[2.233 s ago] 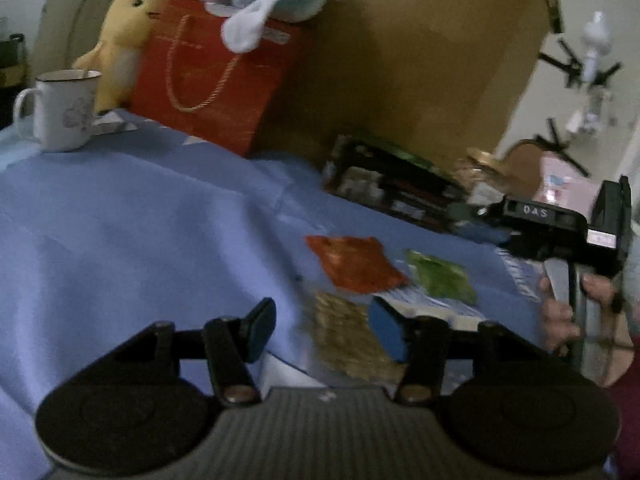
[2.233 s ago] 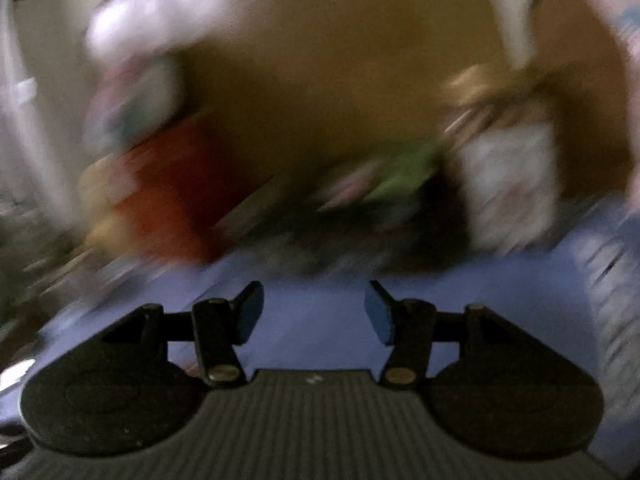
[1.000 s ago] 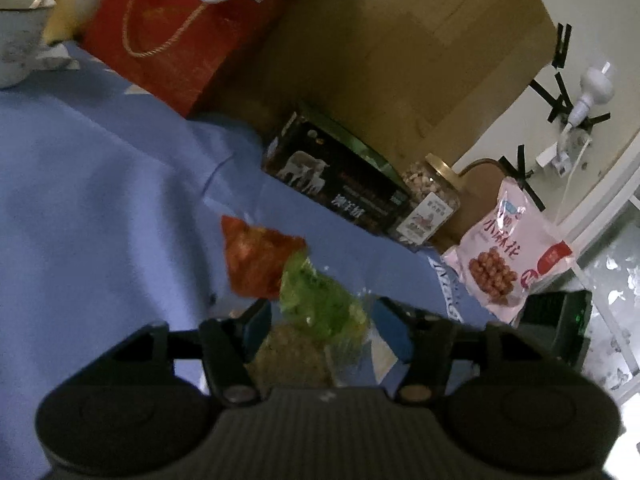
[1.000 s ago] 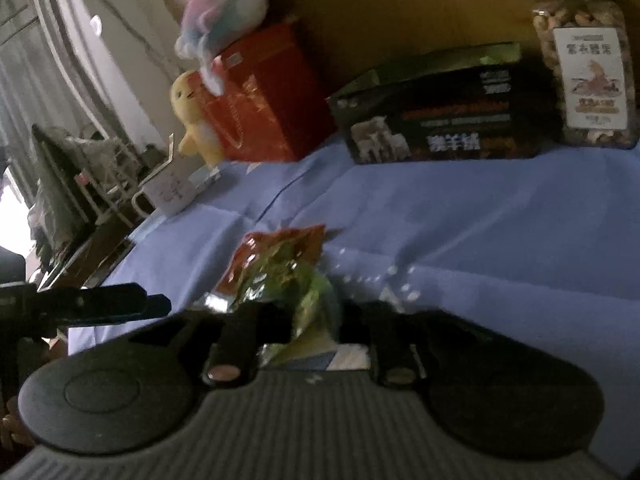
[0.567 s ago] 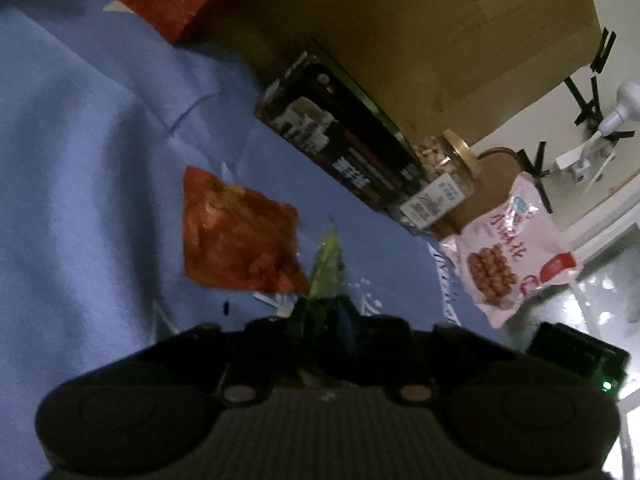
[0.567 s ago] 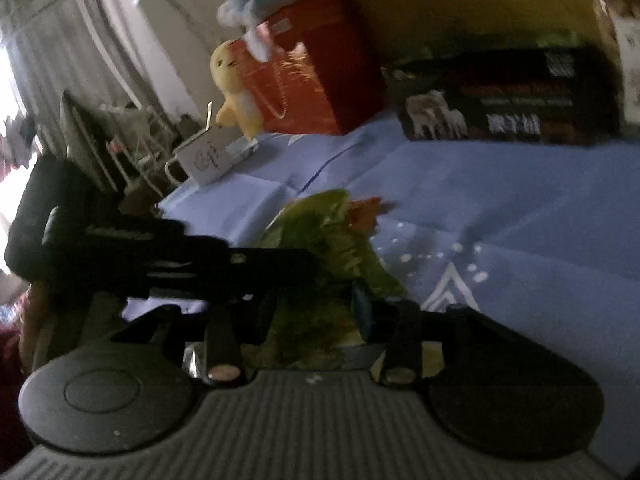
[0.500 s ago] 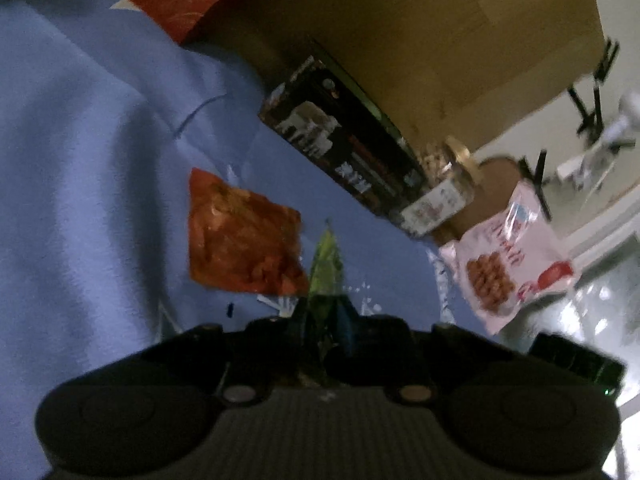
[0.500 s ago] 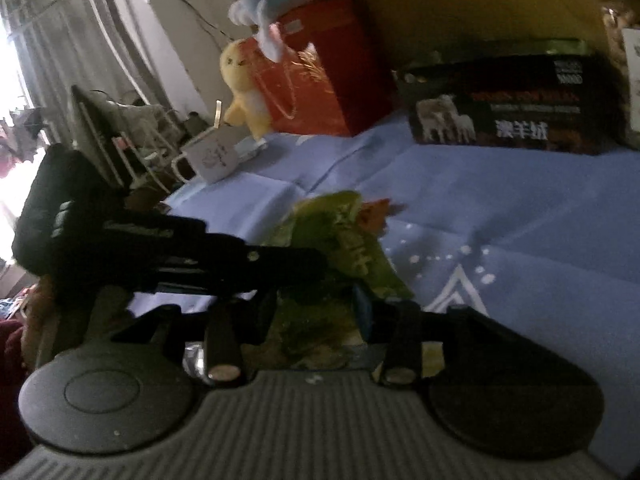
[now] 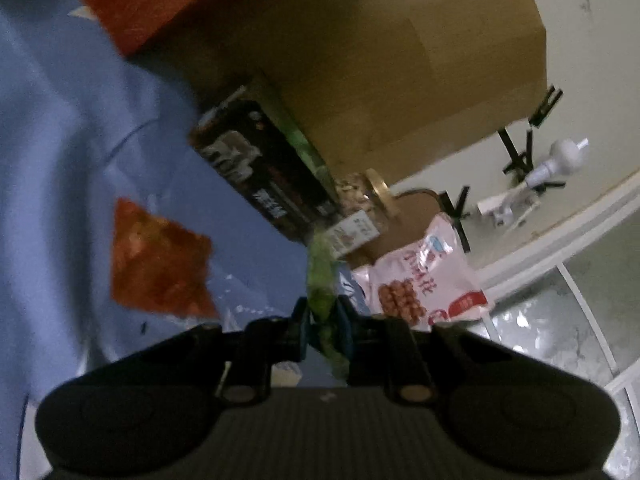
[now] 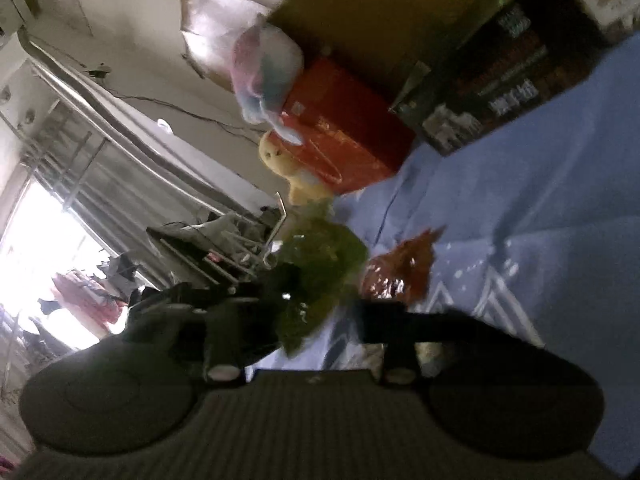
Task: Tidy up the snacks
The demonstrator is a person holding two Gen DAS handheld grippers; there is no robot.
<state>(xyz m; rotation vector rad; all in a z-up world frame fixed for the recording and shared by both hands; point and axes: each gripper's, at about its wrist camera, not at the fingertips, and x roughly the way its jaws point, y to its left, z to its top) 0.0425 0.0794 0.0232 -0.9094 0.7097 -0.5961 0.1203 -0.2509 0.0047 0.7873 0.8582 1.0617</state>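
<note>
A green snack packet (image 9: pixel 320 276) is seen edge-on in the left wrist view. My left gripper (image 9: pixel 322 322) is shut on its lower part and holds it above the blue cloth (image 9: pixel 60 152). In the dark, blurred right wrist view the same green packet (image 10: pixel 324 256) bulges just ahead of my right gripper (image 10: pixel 320 312). Its lower corner sits between the right jaws, which are closing on it. An orange-red snack packet (image 9: pixel 156 268) lies flat on the cloth to the left, and it also shows beyond the right fingers as the orange packet (image 10: pixel 400 272).
Along the back stand a black box (image 9: pixel 260 176), a nut jar (image 9: pixel 360 208), a pink snack bag (image 9: pixel 424 280), a big cardboard box (image 9: pixel 380 60) and a red gift bag (image 10: pixel 344 144). A yellow plush (image 10: pixel 288 168) and a pastel plush (image 10: pixel 264 68) stand by the gift bag.
The left jaws, open around the green packet a second ago, have shut on it. The packet has come up off the cloth. Both views have rolled, and the right fingers stand closer together.
</note>
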